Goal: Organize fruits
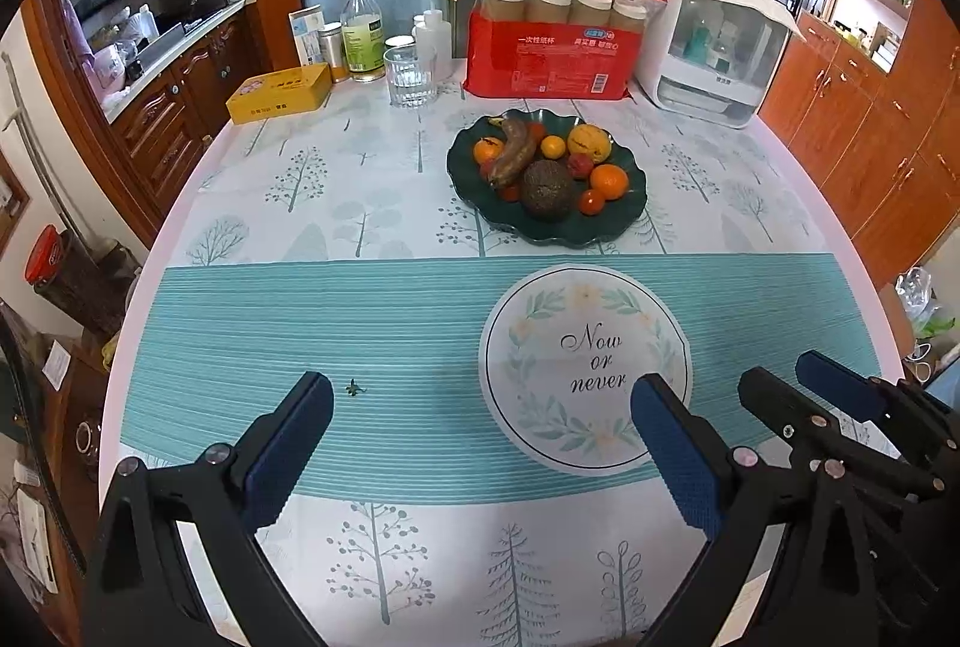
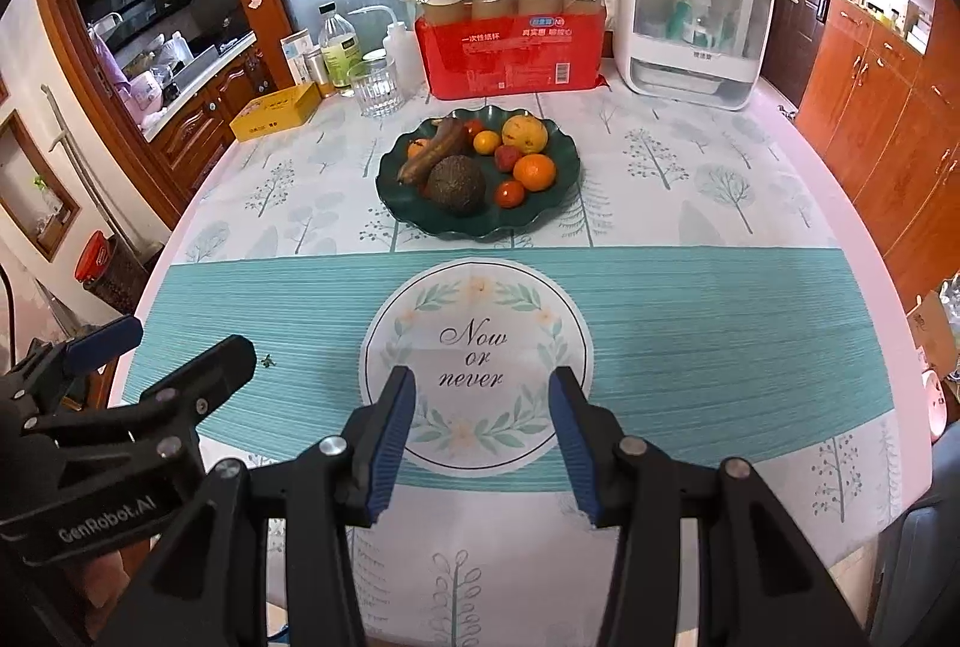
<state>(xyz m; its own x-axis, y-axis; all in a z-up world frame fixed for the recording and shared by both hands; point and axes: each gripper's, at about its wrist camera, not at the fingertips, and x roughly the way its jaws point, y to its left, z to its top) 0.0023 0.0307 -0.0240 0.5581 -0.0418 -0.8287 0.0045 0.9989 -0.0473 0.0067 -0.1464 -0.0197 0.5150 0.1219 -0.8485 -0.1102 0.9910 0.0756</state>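
Both your tools hang empty over the near table, the left tool [image 1: 480, 413] spread wide and the right tool [image 2: 483, 407] partly released, because the fruits [image 2: 474, 161] all sit piled on the plate [image 2: 432, 224] well ahead of them.

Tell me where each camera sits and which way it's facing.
Left wrist: on the left hand-held gripper, tilted down over the table toward the fruit plate; own open fingers below, right hand-held gripper at lower right.
Right wrist: on the right hand-held gripper, same tilt; own fingers apart, left hand-held gripper at lower left.
Shared: plate, table, red package.
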